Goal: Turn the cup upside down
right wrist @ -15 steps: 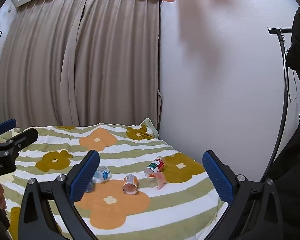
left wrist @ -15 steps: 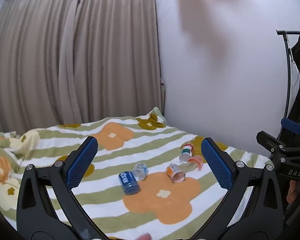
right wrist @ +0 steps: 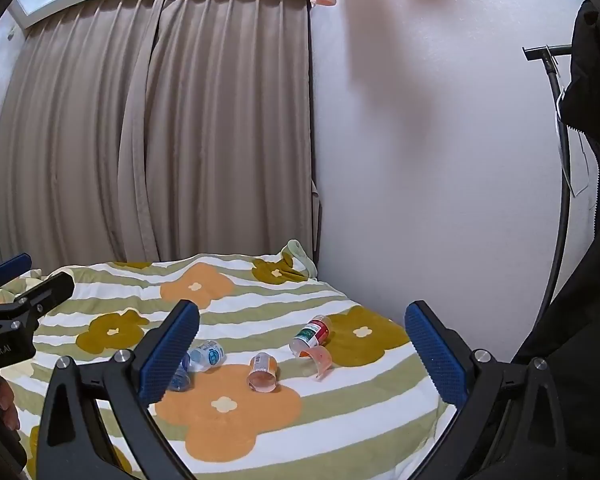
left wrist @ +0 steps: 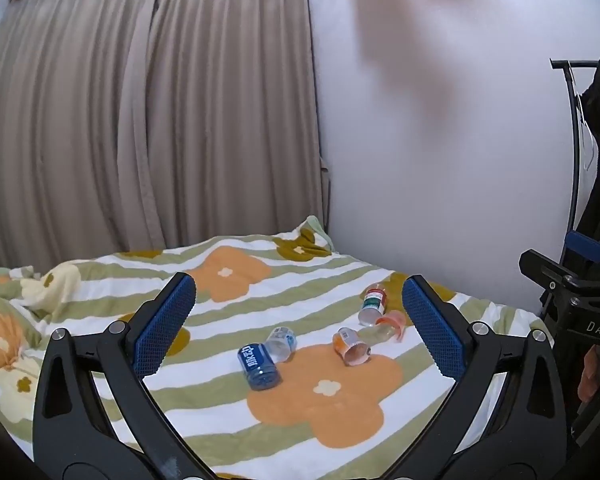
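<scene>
Several small plastic cups lie on their sides on a flowered bedspread (left wrist: 320, 432). In the left wrist view there is a blue-labelled cup (left wrist: 259, 367), a clear cup (left wrist: 281, 343) behind it, an orange cup (left wrist: 351, 347), a red-and-green cup (left wrist: 373, 304) and a clear pink-rimmed cup (left wrist: 388, 326). The right wrist view shows the orange cup (right wrist: 262, 373), the red-and-green cup (right wrist: 310, 337), the pink-rimmed cup (right wrist: 321, 358) and the clear cup (right wrist: 205, 356). My left gripper (left wrist: 299, 328) and right gripper (right wrist: 302, 354) are both open, empty and held well short of the cups.
The bedspread (right wrist: 228, 428) reaches a white wall (left wrist: 440, 160) on the right and beige curtains (left wrist: 140, 120) at the back. A dark coat rack (left wrist: 576, 140) stands at the far right. A crumpled pillow (left wrist: 28, 292) lies at the left.
Both views have shifted only slightly. The cups lie as before and both grippers stay open.
</scene>
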A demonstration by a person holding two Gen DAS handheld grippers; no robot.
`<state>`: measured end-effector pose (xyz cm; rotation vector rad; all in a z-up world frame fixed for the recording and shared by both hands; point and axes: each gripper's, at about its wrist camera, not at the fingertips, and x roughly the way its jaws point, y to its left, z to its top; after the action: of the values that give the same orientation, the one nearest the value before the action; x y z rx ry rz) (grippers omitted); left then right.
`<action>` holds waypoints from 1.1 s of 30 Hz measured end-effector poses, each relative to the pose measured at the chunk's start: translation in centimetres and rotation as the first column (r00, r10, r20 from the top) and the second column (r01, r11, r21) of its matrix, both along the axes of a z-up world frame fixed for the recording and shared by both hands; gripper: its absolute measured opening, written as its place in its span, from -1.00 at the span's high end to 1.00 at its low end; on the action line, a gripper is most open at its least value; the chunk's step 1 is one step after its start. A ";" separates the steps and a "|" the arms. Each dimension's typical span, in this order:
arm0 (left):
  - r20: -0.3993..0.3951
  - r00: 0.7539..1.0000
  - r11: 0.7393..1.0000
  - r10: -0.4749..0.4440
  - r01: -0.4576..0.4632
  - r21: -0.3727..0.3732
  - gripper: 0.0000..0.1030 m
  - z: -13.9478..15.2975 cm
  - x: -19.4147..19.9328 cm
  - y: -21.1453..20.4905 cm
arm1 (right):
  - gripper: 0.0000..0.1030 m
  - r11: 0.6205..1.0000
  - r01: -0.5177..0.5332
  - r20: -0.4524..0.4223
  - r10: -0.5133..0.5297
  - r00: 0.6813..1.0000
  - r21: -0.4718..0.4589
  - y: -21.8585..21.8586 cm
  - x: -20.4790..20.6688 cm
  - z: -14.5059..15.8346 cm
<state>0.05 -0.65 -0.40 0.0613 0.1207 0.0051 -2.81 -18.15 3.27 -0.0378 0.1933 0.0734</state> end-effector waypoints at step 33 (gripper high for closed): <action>-0.020 1.000 0.999 -0.024 0.024 0.021 -1.00 0.8 0.0 -0.3 | -0.99 1.000 0.020 -0.018 -0.020 1.000 0.003 0.7 0.8 -1.3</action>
<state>0.05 -0.91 0.43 0.0842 0.1397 -0.0184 -2.00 -17.49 1.99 -0.0324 0.2111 0.0545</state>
